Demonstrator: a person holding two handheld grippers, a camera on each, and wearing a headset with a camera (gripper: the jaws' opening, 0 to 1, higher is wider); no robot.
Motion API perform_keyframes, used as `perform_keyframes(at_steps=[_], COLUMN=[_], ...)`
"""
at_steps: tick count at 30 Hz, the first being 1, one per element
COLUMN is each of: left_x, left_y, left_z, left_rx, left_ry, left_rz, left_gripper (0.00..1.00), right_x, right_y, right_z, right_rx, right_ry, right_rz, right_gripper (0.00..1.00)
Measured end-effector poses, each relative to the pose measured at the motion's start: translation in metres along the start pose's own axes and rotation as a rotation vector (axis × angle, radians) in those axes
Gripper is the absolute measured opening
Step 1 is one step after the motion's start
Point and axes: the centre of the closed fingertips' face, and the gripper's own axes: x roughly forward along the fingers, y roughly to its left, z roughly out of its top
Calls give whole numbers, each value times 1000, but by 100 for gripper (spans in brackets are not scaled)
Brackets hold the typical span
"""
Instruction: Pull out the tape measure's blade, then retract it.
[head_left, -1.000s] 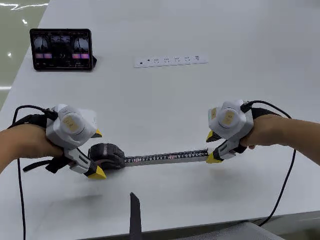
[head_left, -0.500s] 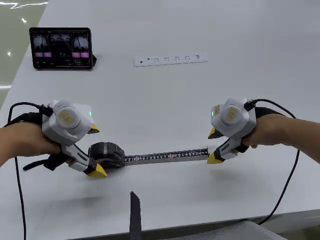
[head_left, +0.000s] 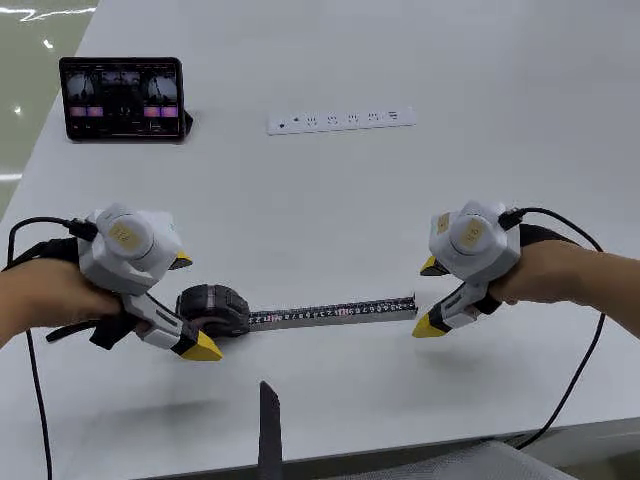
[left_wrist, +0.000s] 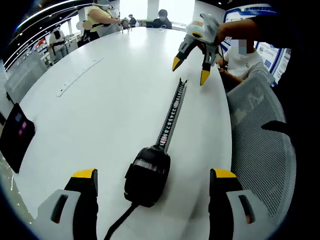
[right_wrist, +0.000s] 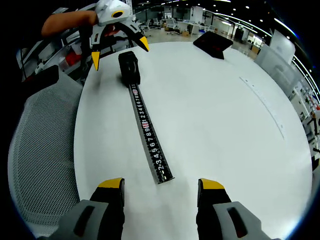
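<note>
Right gripper (head_left: 430, 296) has released the blade (head_left: 330, 314) tip. Its jaws have spread and backed just off the end, no contact now. Left gripper (head_left: 193, 305) has drifted slightly left at the tape measure case (head_left: 218, 308).

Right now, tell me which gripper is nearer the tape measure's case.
Left. The left gripper straddles the case with open jaws; the right gripper sits open just past the far tip of the blade.

The left tongs (head_left: 195, 305) and the right tongs (head_left: 427, 298) are pointing toward each other, well apart, both with jaws gaping wide, gripping nothing.
</note>
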Motion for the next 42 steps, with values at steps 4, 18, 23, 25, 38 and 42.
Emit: perform_keyframes(at_steps=[4, 18, 23, 25, 38, 42], left_x=[-1, -15, -23, -26, -44, -49], left_y=[-1, 3, 6, 5, -12, -14], left_z=[-8, -30, -34, -33, -59, -62], left_rx=[-75, -274, -282, -288, -330, -353], left_ry=[-44, -191, -236, -260, -324, -353], left_rz=[37, 222, 288, 310, 367, 391], left_gripper=[94, 99, 99, 99, 99, 99], right_x=[-7, -26, -31, -34, -64, -65], right_y=[2, 14, 19, 18, 31, 34], right_z=[4, -16, -24, -28, -61, -73], right_rx=[101, 250, 284, 296, 397, 406], right_ry=[-79, -212, -252, -262, -356, -368], right_rz=[-28, -132, -186, -216, -328, -357], right_gripper=[59, 67, 70, 72, 84, 92])
